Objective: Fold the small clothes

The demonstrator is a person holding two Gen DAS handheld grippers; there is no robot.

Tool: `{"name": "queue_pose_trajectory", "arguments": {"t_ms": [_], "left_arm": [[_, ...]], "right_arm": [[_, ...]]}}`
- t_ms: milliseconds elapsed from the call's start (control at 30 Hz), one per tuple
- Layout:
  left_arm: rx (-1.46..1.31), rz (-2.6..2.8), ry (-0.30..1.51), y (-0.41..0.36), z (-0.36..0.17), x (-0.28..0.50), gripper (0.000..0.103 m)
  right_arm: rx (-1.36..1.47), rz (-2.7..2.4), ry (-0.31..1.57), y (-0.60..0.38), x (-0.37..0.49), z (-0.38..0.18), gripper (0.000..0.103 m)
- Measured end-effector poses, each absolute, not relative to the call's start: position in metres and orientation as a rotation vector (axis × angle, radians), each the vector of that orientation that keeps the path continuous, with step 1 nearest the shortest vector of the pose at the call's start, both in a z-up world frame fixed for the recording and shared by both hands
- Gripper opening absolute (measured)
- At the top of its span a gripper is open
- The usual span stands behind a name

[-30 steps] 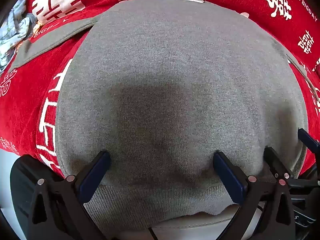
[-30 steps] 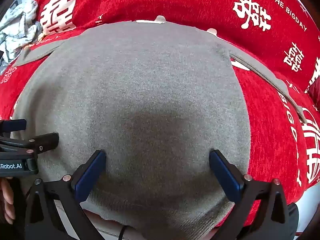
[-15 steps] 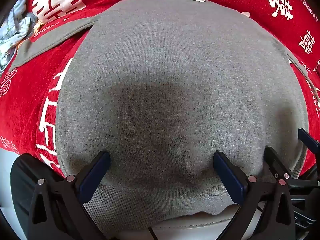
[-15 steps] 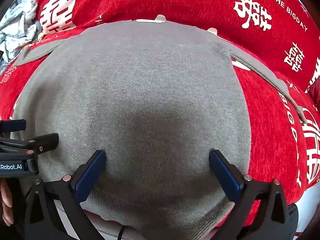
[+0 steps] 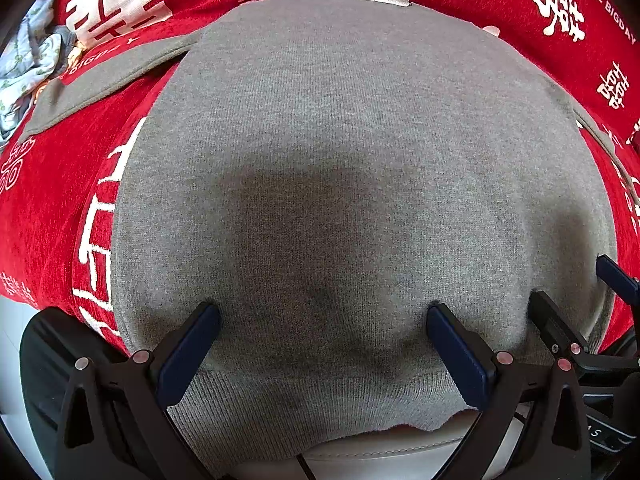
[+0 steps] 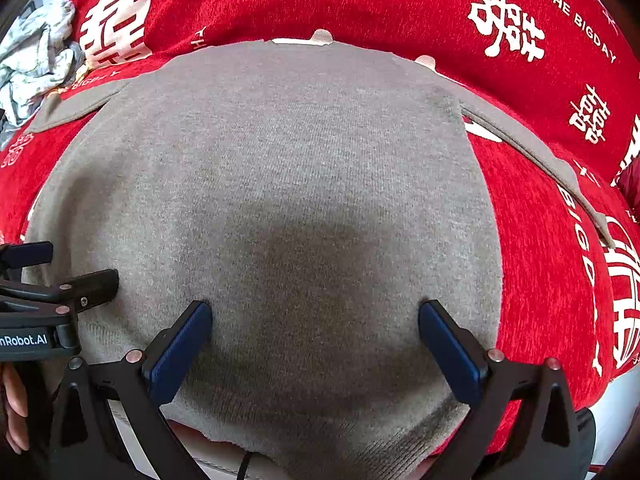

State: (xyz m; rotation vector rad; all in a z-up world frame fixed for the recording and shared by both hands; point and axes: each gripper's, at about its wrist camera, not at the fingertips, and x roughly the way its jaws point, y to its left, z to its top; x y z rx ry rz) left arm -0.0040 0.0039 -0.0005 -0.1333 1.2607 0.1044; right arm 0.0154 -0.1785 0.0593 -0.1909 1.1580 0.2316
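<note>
A small grey knitted sweater (image 5: 340, 152) lies flat on a red cloth, its ribbed hem nearest to me and its sleeves spread to both sides. It also fills the right wrist view (image 6: 280, 168). My left gripper (image 5: 322, 332) is open, its blue pads resting on the sweater just above the hem. My right gripper (image 6: 314, 332) is open too, set on the sweater's right part above the hem. The right gripper shows at the left view's right edge (image 5: 576, 312). The left gripper shows at the right view's left edge (image 6: 60, 280).
The red cloth (image 6: 400, 4) with white characters covers the surface. A crumpled pale patterned garment (image 5: 28, 64) lies at the far left, also in the right wrist view (image 6: 36, 56). A white surface edge (image 5: 384, 446) runs under the hem.
</note>
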Motion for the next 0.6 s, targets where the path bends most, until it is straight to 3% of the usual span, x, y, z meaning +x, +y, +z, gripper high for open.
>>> {"name": "queue_pose_trajectory", "arguments": {"t_ms": [600], "left_arm": [[-0.133, 0.109, 1.259, 0.0028, 0.0003, -0.0015, 0.103]], "right_arm": [[-0.187, 0.236, 1.141, -0.1804, 0.0133, 0.0588, 0.103]]}}
